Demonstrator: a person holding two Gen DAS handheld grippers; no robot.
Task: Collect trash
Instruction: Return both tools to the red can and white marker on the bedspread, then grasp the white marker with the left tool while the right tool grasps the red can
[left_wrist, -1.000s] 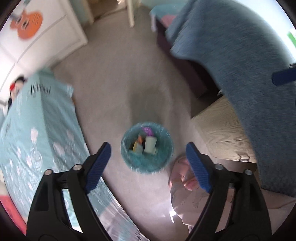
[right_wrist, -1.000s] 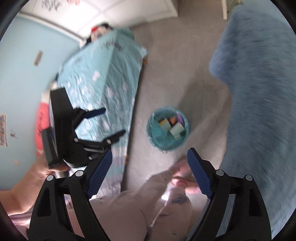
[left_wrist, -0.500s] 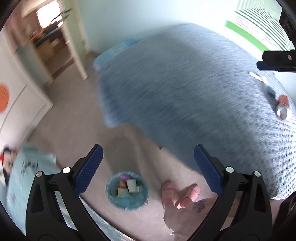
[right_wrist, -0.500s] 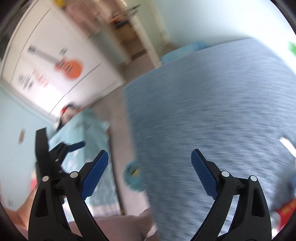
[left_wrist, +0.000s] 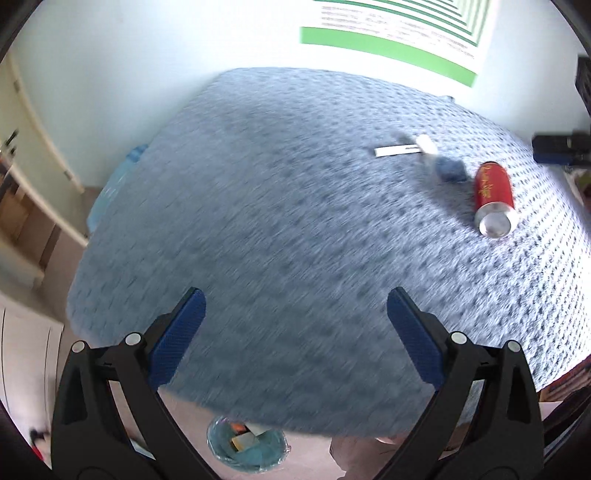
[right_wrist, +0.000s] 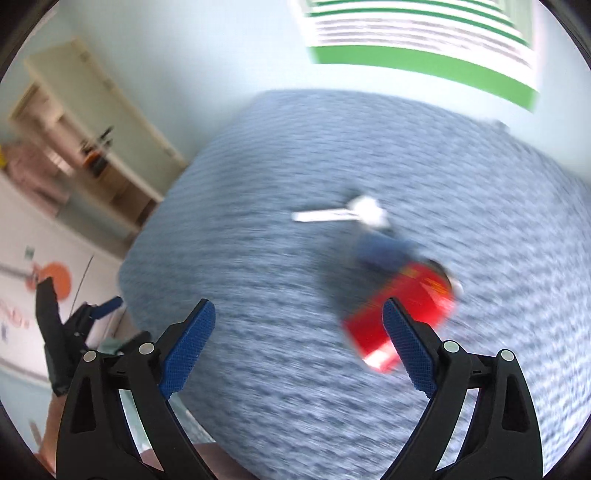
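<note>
A red can (left_wrist: 494, 198) lies on its side on the blue bed cover (left_wrist: 280, 206), far right in the left wrist view. It shows blurred in the right wrist view (right_wrist: 402, 314), just ahead of my right gripper (right_wrist: 297, 332), which is open and empty. Beyond the can lie a small dark blue piece (left_wrist: 450, 170), a white strip (left_wrist: 397, 150) and a white crumpled bit (left_wrist: 425, 143). My left gripper (left_wrist: 295, 321) is open and empty over the near part of the bed. A teal trash bin (left_wrist: 245, 448) with trash inside stands on the floor below the bed edge.
A green-striped poster (left_wrist: 399, 33) hangs on the wall behind the bed. A cream shelf unit (right_wrist: 92, 147) stands at the left. The left gripper shows at the left edge of the right wrist view (right_wrist: 77, 328). The person's foot (left_wrist: 354, 454) is beside the bin.
Both grippers swung up from the floor and the trash bin to face the bed. The can and the other trash on the cover have come into view, nearer the right gripper.
</note>
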